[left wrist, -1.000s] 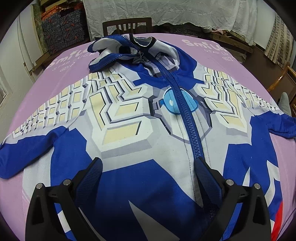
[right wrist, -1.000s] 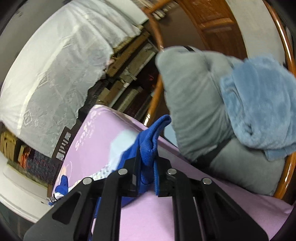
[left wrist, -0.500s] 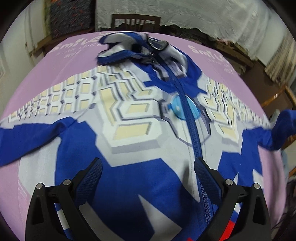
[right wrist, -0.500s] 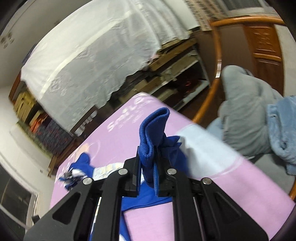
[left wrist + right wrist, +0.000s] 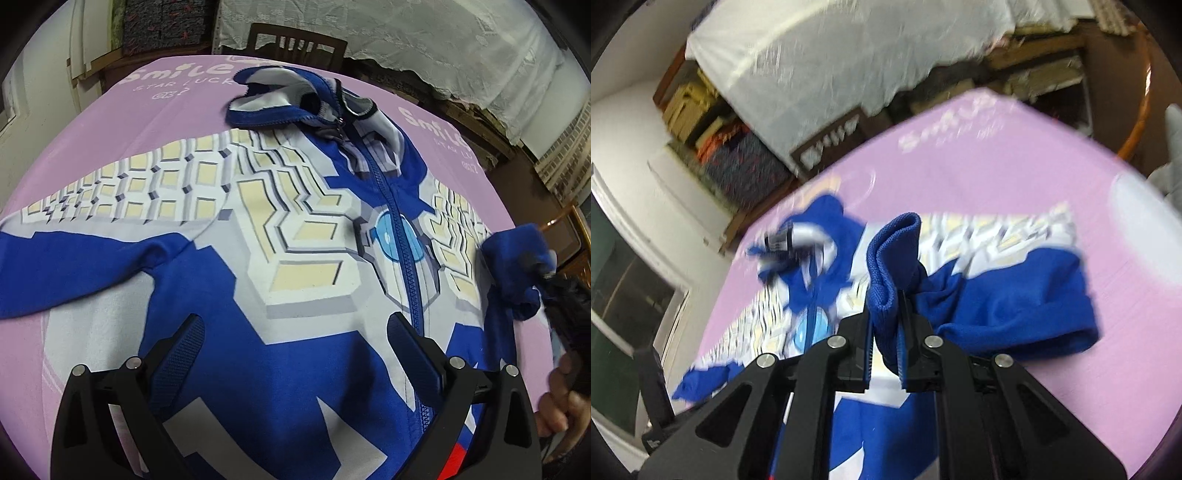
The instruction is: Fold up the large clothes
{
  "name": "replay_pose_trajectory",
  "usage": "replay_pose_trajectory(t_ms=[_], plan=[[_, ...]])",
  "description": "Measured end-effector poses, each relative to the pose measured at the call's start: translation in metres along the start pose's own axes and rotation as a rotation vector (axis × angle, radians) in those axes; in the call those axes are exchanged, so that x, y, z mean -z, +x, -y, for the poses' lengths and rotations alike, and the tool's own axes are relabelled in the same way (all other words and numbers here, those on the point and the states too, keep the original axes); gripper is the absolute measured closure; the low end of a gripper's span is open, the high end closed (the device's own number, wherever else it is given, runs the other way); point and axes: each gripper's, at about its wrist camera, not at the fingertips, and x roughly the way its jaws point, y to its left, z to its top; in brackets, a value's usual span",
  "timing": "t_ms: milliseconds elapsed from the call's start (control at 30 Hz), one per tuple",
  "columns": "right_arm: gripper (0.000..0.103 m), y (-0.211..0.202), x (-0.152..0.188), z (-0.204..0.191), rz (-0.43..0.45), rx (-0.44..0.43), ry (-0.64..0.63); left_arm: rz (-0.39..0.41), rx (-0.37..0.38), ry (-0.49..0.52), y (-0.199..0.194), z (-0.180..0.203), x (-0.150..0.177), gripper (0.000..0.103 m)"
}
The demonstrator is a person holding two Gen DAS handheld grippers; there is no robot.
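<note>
While the zip-up hooded jacket [image 5: 280, 258] lies front-up and spread across the lilac table cover [image 5: 122, 122], its zipper [image 5: 400, 236] closed and its hood [image 5: 295, 96] bunched at the far end, the right gripper [image 5: 886, 314] pinches the blue ribbed cuff [image 5: 892, 258] of one sleeve, fingers drawn narrow with the folded knit squeezed between the pads. That sleeve is lifted off the cover and doubled over toward the jacket's chest, and the blue fabric behind the cuff sags in a loose loop [image 5: 1015, 306]. Seen from the left wrist camera, the same cuff [image 5: 517, 258] hangs at the jacket's right edge, with the person's hand [image 5: 561, 402] partly visible below it. The left gripper [image 5: 291, 339] hovers over the lower blue panel of the jacket with its fingers spread wide and nothing between them. The other sleeve [image 5: 55, 266] stretches flat across the cover. Beyond the table stand a wooden chair [image 5: 295, 40] and a white lace-draped surface [image 5: 424, 40]; the right wrist view is motion-blurred
</note>
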Motion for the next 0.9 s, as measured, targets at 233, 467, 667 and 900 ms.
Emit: replay_pose_trajectory(t_ms=[233, 467, 667, 900], plan=[[0.088, 0.037, 0.025, 0.0, -0.149, -0.012, -0.058, 0.017, 0.018, 0.056, 0.001, 0.015, 0.001, 0.003], [0.058, -0.008, 0.012, 0.006, -0.098, -0.119, -0.072, 0.024, 0.059, 0.137, -0.008, 0.05, -0.009, 0.003], [0.058, -0.044, -0.017, 0.051, 0.05, -0.074, 0.037, -0.059, 0.163, 0.196, 0.016, 0.095, -0.026, 0.003], [0.058, -0.057, -0.028, 0.098, 0.156, -0.083, 0.149, -0.159, 0.223, 0.179, 0.054, 0.12, -0.037, 0.018]])
